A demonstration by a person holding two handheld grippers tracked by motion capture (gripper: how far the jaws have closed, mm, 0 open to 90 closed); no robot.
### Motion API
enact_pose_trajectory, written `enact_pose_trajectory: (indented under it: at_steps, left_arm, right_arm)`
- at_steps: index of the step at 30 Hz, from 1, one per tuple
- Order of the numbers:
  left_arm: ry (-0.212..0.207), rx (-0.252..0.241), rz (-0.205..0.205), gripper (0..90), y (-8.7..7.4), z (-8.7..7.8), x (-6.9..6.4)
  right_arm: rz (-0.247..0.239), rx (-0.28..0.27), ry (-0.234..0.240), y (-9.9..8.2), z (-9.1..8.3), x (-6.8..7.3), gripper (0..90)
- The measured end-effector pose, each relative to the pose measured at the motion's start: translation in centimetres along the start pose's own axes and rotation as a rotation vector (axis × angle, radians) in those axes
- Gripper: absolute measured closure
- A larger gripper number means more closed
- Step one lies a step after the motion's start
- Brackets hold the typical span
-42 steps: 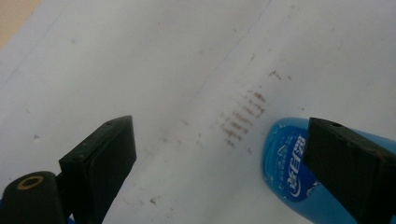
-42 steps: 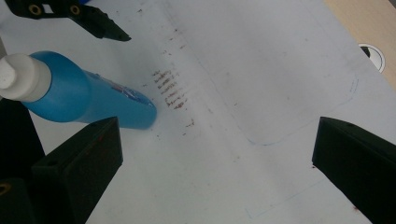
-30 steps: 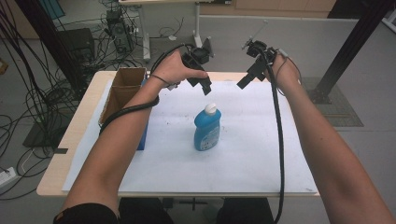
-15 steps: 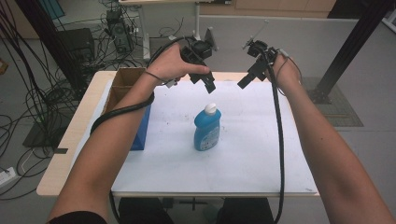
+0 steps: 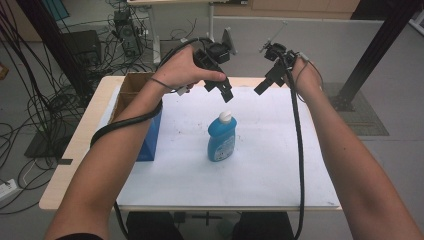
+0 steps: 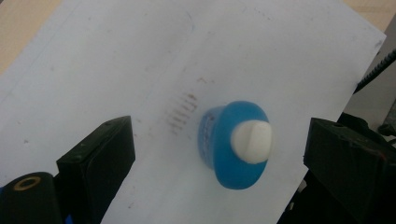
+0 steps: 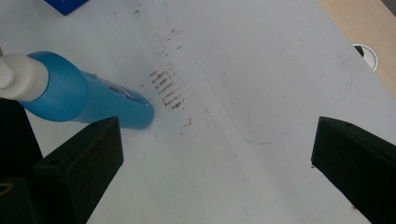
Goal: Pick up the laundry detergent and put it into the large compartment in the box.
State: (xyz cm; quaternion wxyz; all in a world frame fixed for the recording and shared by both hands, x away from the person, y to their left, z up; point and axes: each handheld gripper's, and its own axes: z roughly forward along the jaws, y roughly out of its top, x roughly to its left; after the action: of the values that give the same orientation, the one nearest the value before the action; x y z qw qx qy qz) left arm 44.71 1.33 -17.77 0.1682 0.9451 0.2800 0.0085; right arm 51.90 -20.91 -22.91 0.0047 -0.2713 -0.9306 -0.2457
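Note:
A blue bottle (image 5: 222,139) with a white cap stands upright near the middle of the white sheet (image 5: 270,165). My left gripper (image 5: 225,93) hangs in the air just above and behind the cap, pointing down. In the left gripper view the bottle (image 6: 224,158) appears from above between the wide-apart jaws, untouched, and the left gripper (image 6: 219,163) is open. My right gripper (image 5: 262,88) is held up to the right of the bottle, also open. In the right gripper view the right gripper (image 7: 215,163) has only bare sheet between its jaws, with the bottle (image 7: 84,100) off to the left.
An open cardboard box (image 5: 131,90) and a blue box (image 5: 150,137) sit along the table's left side. Small brown marks (image 7: 166,88) dot the sheet beside the bottle. Cables and equipment crowd the floor to the left, and a black post (image 5: 375,55) stands at the right.
The left hand has risen a little and shifted slightly right above the bottle. The bottle and the right hand have stayed where they were.

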Motion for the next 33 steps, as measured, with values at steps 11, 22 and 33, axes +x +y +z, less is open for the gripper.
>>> enact_pose_trajectory:
  at_steps: [11,22,33]
  left_arm:
    - [-0.010,0.011,0.044,9.2,-0.1,0.3,-1.8]
    - [0.004,0.039,0.069,9.3,-0.1,1.3,-2.7]
    - [-0.001,0.060,0.076,9.3,-0.1,2.3,-3.1]
  right_arm:
    - [0.003,0.009,-0.001,0.1,0.3,-0.3,2.1]
    - [0.009,0.015,0.003,0.1,0.5,-0.5,2.2]
    - [0.013,0.014,0.005,-0.1,0.4,-0.5,2.1]
